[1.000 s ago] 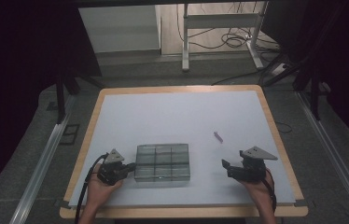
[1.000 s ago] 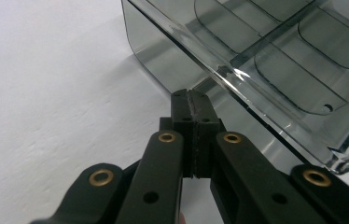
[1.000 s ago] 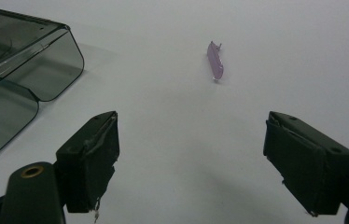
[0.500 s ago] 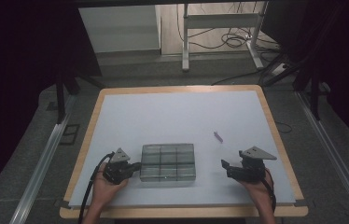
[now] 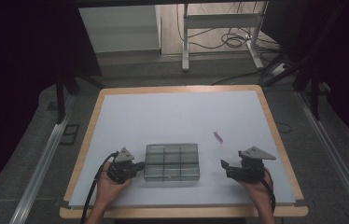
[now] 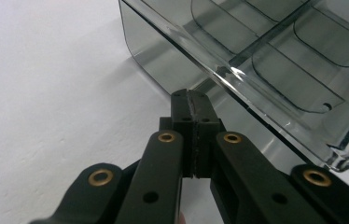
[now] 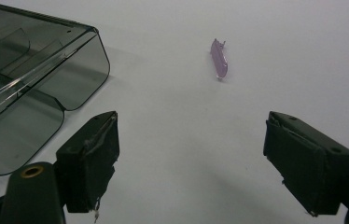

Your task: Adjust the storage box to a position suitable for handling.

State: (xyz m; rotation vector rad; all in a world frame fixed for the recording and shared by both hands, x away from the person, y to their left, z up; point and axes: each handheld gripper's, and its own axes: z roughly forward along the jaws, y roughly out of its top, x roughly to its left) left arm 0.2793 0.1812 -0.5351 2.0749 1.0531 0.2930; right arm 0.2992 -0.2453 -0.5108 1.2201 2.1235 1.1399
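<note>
Left gripper view: left hand-held gripper [image 6: 192,95] closed against box [image 6: 275,65]; right hand-held gripper [image 7: 191,158] wide, empty.

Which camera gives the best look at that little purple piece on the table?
The right gripper view: the purple piece lies in plain sight ahead of the open right tongs, close enough to show its slim, tapered shape. In the high view it is a tiny purple fleck on the white table, right of the compartment box.
</note>
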